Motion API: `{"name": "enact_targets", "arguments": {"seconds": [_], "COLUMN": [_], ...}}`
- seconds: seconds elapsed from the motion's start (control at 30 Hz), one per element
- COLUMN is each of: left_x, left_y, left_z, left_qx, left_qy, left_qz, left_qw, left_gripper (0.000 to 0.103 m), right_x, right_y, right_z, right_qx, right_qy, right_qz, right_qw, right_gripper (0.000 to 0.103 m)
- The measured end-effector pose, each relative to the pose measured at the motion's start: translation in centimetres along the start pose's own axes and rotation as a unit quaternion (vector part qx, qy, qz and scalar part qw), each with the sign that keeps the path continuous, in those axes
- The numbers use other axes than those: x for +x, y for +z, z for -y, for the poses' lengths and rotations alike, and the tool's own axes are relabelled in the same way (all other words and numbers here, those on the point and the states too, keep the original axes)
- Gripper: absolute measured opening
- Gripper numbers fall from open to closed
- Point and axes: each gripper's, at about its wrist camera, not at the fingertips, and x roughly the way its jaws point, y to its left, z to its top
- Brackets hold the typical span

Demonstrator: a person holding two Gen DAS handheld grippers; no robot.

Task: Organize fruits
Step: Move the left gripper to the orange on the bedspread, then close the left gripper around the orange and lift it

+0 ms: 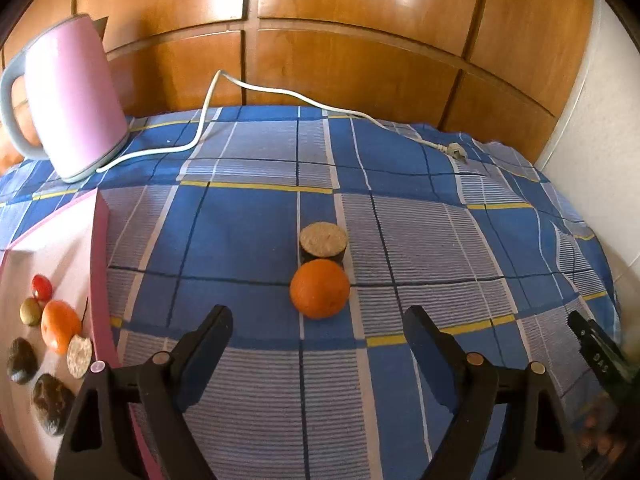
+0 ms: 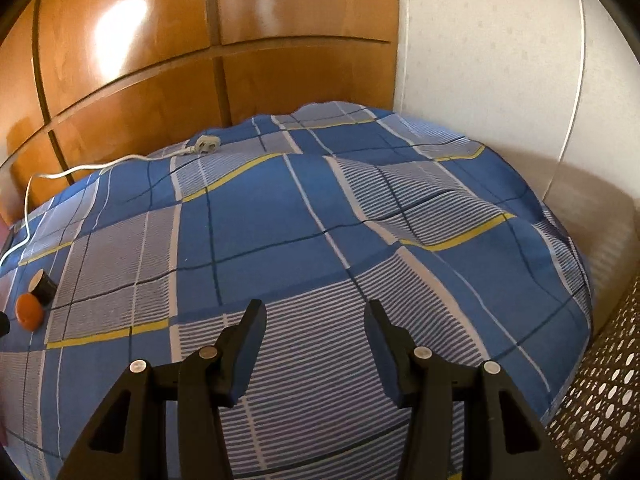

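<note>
Fruits, loose item: one orange [image 1: 319,289] on the blue checked cloth [image 1: 248,220] covering the table, near the middle of the left wrist view, just ahead of the left tool [image 1: 318,326] and roughly centred on the gap between its fingers. Nothing touches it except a small dark cylinder with a pale speckled top [image 1: 323,245], which stands directly behind and appears to be in contact with it.

Fruits, stored: pink tray [image 1: 98,248] at the left edge of the cloth. Contents: a second orange [image 1: 61,326], a small red fruit [image 1: 41,287], a small green-brown fruit [image 1: 30,311], two dark rough-skinned pieces [image 1: 22,360] [image 1: 50,402], and a pale speckled disc [image 1: 79,356] leaning by the tray wall.

Left tool: jaws set wide apart, empty, hovering over the cloth short of the orange.

Right tool [image 2: 316,314]: jaws partly open, nothing between them, pointed down at bare cloth well to the right of the fruit. In its view the orange [image 2: 29,312] and cylinder [image 2: 43,286] sit far left.

Other items: pink kettle [image 1: 74,96] on its base at the cloth's far left; white cord [image 1: 248,86] running from it across the back edge to an unplugged plug [image 1: 456,151]. Wooden panelling [image 1: 360,40] behind; white wall [image 2: 500,80] to the right; perforated basket [image 2: 600,420] at the lower right of the right wrist view.
</note>
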Motion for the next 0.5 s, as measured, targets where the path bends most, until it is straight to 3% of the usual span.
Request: {"name": "enact_targets", "arguments": {"seconds": [0.3, 0.5], "left_x": [3.0, 5.3], "left_y": [1.3, 1.4], "left_z": [-0.5, -0.6], "left_qx": [-0.001, -0.004], "left_qy": [0.025, 0.025], "left_qz": [-0.020, -0.046], "left_qw": [0.9995, 0.9986], "left_gripper": [0.080, 0.064], "right_x": [0.2, 0.6], "right_y": [0.1, 0.1], "right_z": [0.2, 1.0], "right_qx": [0.000, 0.014], "right_qy": [0.009, 0.006], "right_qz": [-0.003, -0.010], "right_qw": [1.000, 1.000], "right_gripper": [0.051, 0.052]}}
